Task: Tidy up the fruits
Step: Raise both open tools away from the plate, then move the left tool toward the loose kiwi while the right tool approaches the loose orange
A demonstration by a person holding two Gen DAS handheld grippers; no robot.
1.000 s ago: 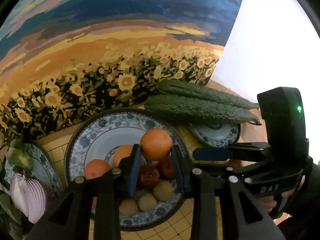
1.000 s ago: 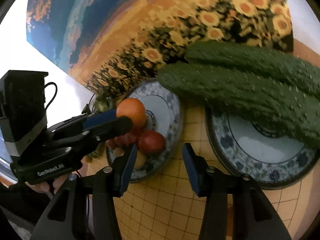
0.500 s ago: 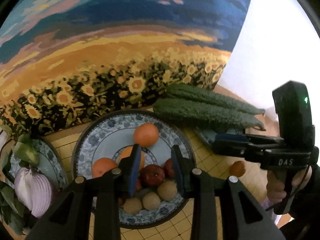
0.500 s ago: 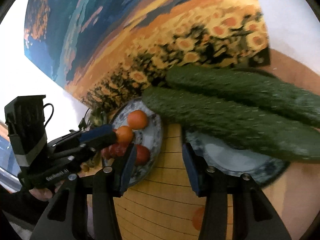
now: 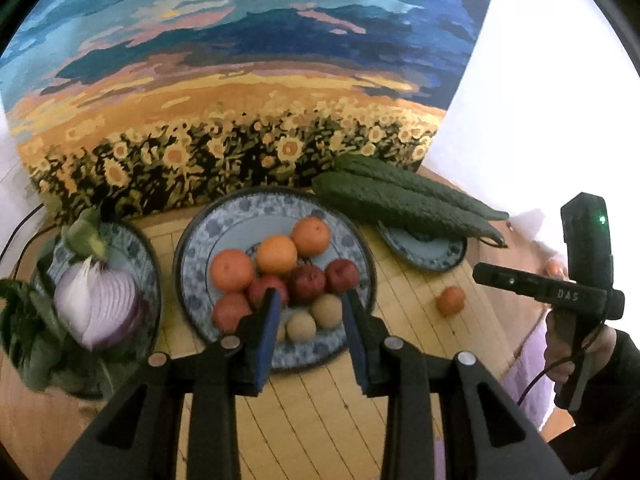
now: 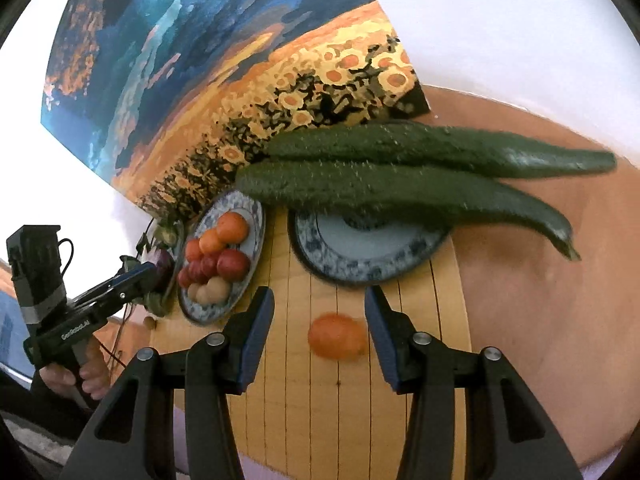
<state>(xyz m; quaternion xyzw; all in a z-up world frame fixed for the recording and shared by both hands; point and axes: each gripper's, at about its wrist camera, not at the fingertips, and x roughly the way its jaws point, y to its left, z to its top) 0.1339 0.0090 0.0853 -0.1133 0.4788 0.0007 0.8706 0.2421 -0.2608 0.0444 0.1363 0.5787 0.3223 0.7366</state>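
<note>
fruit plate (image 5: 360, 248) filled with sorted rows, left-centre | cucumbers (image 6: 400, 192) laid across far small plate (image 6: 360, 264) | right gripper (image 6: 320, 332) spread, unladen, framing stray orange fruit (image 6: 338, 336) on mat | left gripper (image 5: 310, 326) spread, empty

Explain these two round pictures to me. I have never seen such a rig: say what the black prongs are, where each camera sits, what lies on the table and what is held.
A person holds a hand-squeezed two-finger gripper in each hand; a fisheye camera on each looks along its fingers, which are the black prongs. One picture looks past the left gripper, the other past the right gripper. Both stand open and hold nothing. On the bamboo mat a blue patterned plate carries oranges, red fruits and small brown ones. Two cucumbers lie across a second plate. A third plate holds a purple onion and greens. One small orange fruit lies loose on the mat before the right gripper.
</note>
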